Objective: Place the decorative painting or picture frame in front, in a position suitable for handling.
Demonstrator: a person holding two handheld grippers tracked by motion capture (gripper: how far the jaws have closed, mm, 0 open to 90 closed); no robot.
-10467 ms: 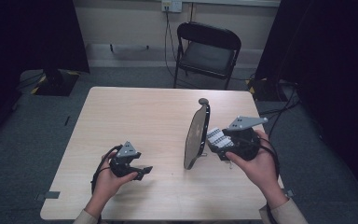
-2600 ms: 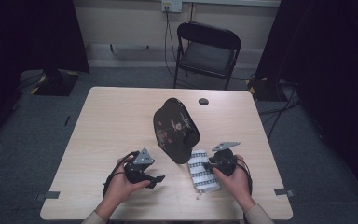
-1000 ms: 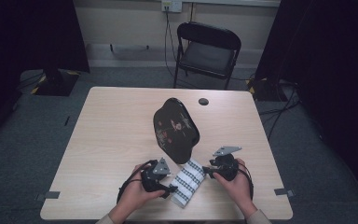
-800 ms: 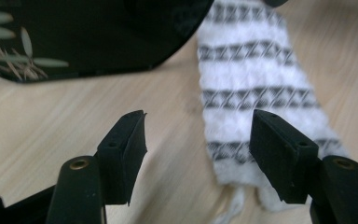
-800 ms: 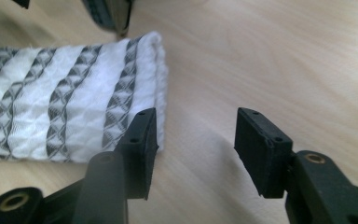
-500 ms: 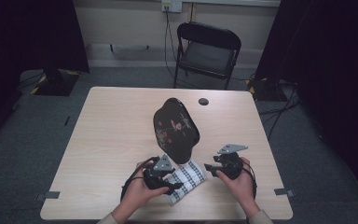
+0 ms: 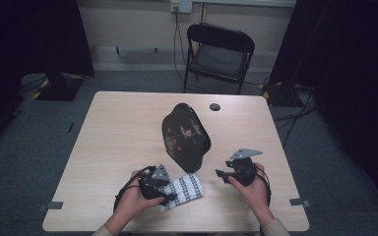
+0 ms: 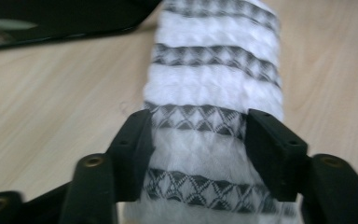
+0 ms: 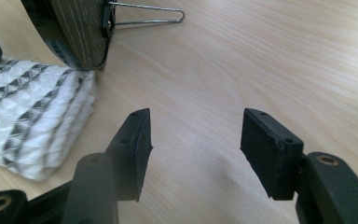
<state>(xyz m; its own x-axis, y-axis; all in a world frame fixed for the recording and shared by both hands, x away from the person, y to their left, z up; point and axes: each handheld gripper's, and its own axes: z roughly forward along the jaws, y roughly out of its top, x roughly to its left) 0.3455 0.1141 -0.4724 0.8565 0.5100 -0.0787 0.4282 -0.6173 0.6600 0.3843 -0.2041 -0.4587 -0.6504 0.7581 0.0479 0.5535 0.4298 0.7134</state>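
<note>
A folded white cloth [image 7: 191, 186] with black zigzag bands lies near the table's front edge. My left gripper [image 7: 170, 196] is shut on its near end; in the left gripper view the cloth [image 8: 214, 84] bulges past the pads [image 8: 135, 140] that pinch it [image 8: 199, 135]. My right gripper [image 7: 220, 174] stands to the right of the cloth, open. Its jaws have just been opening, and only bare wood lies between them [image 9: 193, 140]. The cloth [image 9: 28, 112] lies to its left. A black lacquer plate [image 7: 184, 135] with flowers stands tilted behind the cloth.
The plate [image 9: 81, 28] leans on a wire stand [image 9: 144, 16]. A small black round thing [image 7: 215, 106] lies at the back of the wooden table [image 7: 123, 128]. A black folding chair [image 7: 219, 49] stands beyond the far edge. Cables trail from both grippers.
The right gripper let go of the cloth's right end, opened wider and drew back to the right. The left gripper pulled the cloth a little to the left and turned it.
</note>
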